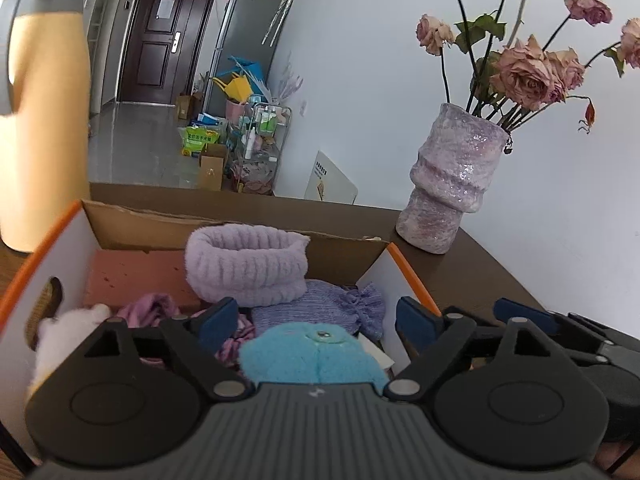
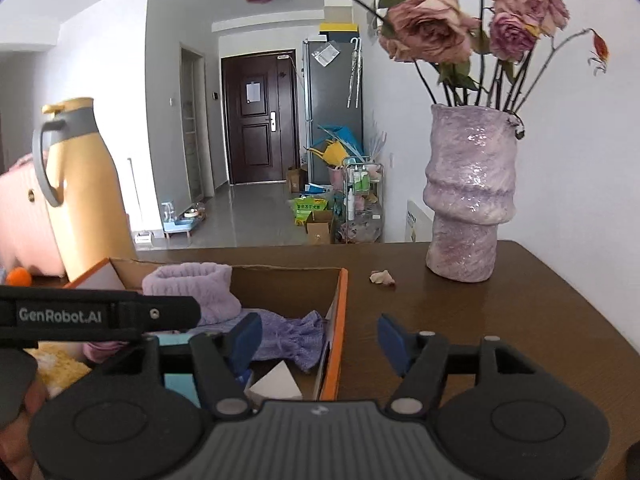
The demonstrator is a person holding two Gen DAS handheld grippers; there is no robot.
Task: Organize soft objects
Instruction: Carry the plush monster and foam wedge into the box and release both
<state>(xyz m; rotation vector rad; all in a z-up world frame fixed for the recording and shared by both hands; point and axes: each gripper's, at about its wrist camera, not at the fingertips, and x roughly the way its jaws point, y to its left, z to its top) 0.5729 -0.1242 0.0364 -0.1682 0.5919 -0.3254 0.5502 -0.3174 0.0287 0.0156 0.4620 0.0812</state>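
On the brown worktop (image 2: 500,320) my cardboard box (image 1: 72,248) already holds the soft pieces, both tools, left tool (image 1: 318,320) and right tool (image 2: 320,340), gaping empty, little seemingly left.

**A:** ok so where's everything sitting?

**B:** cardboard box (image 2: 336,320) is on the worktop (image 2: 500,320). Inside it, the rolled knit band (image 1: 248,268) is toward the back, the ruffled knit piece (image 1: 320,308) just in front of it and touching, and the fuzzy pouch (image 1: 312,356) nearest the camera.

**A:** and outside the box?

**B:** the vase (image 2: 470,196) is right of the box, well apart, and the thermos jug (image 2: 86,188) stands behind the box's left corner.
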